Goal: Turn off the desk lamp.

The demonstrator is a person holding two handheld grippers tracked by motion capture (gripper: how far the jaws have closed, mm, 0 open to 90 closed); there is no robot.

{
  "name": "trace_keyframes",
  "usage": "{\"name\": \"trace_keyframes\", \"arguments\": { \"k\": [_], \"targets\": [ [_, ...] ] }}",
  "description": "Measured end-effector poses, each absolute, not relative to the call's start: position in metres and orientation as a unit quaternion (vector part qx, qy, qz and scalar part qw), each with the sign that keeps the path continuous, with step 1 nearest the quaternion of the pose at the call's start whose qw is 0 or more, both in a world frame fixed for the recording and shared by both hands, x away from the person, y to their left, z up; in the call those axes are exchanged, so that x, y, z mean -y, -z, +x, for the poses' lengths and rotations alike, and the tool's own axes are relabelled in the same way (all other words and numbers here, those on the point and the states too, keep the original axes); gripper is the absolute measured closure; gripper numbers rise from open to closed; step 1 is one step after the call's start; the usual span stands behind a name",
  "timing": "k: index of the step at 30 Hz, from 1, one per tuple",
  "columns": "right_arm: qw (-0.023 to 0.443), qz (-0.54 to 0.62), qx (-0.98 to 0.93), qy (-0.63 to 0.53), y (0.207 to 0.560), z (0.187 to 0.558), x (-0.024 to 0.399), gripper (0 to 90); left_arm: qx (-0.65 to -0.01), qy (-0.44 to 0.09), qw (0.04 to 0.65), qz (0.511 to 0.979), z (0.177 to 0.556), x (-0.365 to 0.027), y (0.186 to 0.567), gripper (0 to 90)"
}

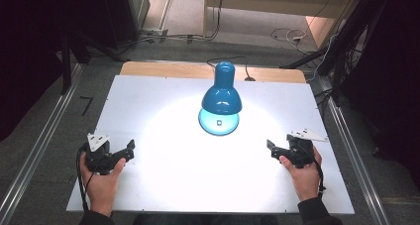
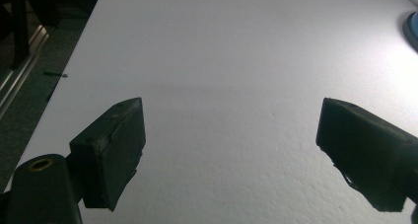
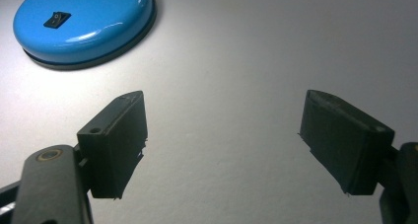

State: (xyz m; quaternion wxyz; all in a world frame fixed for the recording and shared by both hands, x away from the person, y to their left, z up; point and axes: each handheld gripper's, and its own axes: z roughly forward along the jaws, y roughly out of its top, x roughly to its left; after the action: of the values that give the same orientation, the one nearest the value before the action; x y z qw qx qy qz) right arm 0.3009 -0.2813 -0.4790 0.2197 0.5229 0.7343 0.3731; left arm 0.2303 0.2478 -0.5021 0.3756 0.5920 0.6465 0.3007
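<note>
A blue desk lamp [image 1: 221,93] stands at the middle back of the white table [image 1: 163,155], lit and casting a bright circle on the board. Its round blue base [image 3: 81,21] carries a small black rocker switch [image 3: 56,19]. My left gripper [image 1: 128,149] rests on the table at the front left, held by a hand, open and empty. The right gripper [image 1: 273,149] sits at the front right in the other hand, also open with nothing between its jaws. Both are well short of the lamp.
Part of the lamp base [image 2: 411,29] shows at the right edge of the left gripper view. Metal rails [image 1: 37,150] run along both sides of the table. Cables [image 1: 287,35] lie on the floor beyond the far edge.
</note>
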Motion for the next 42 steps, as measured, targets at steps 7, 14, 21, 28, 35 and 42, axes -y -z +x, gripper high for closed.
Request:
{"name": "trace_keyframes", "arguments": {
  "k": [7, 14, 21, 28, 35, 42],
  "targets": [
    [0.218, 0.517, -0.738, -0.376, 0.477, 0.306, 0.275, 16.7, -0.647, -0.301, 0.376, 0.592, 0.23, -0.248, 0.502, 12.1],
    [0.219, 0.506, -0.744, -0.377, 0.477, 0.31, 0.264, 16.8, -0.647, -0.301, 0.375, 0.591, 0.23, -0.248, 0.502, 12.1],
    [0.216, 0.499, -0.751, -0.375, 0.481, 0.315, 0.252, 16.7, -0.647, -0.301, 0.375, 0.592, 0.23, -0.248, 0.502, 12.1],
    [0.219, 0.493, -0.752, -0.378, 0.481, 0.318, 0.244, 16.8, -0.648, -0.297, 0.374, 0.593, 0.23, -0.249, 0.503, 12.1],
    [0.214, 0.492, -0.753, -0.38, 0.482, 0.321, 0.239, 16.8, -0.647, -0.298, 0.374, 0.594, 0.23, -0.248, 0.503, 12.1],
    [0.212, 0.489, -0.755, -0.383, 0.481, 0.321, 0.234, 17.0, -0.647, -0.299, 0.374, 0.594, 0.23, -0.248, 0.502, 12.1]
  ]
}}
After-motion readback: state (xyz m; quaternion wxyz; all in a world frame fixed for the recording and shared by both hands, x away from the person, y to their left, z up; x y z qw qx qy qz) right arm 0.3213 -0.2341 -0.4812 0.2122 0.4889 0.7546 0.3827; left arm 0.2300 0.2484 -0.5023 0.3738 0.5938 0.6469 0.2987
